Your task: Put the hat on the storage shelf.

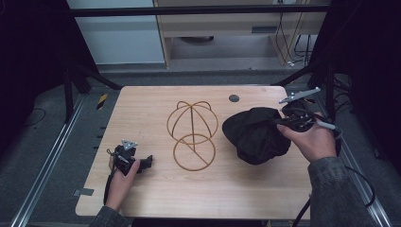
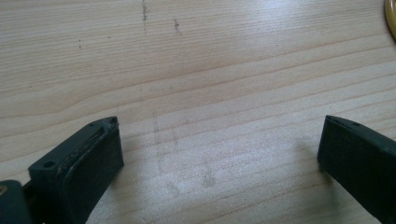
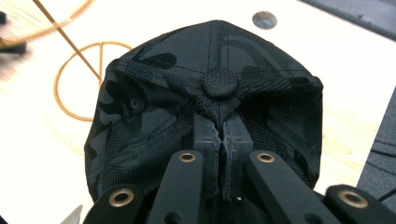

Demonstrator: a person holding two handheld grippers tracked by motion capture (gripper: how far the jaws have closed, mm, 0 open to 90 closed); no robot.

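A black camouflage cap hangs at the table's right side, pinched at its crown by my right gripper. In the right gripper view the jaws are closed on a fold of the cap just below its top button. A copper wire hat stand with a dome frame and a ring base sits at the table's middle, to the left of the cap. My left gripper rests near the table's front left, held by a hand. Its jaws stand wide apart over bare wood.
The wooden table has a dark round hole near its far edge. Metal frame rails run along both sides of the table. A cabinet and cables stand beyond the far edge.
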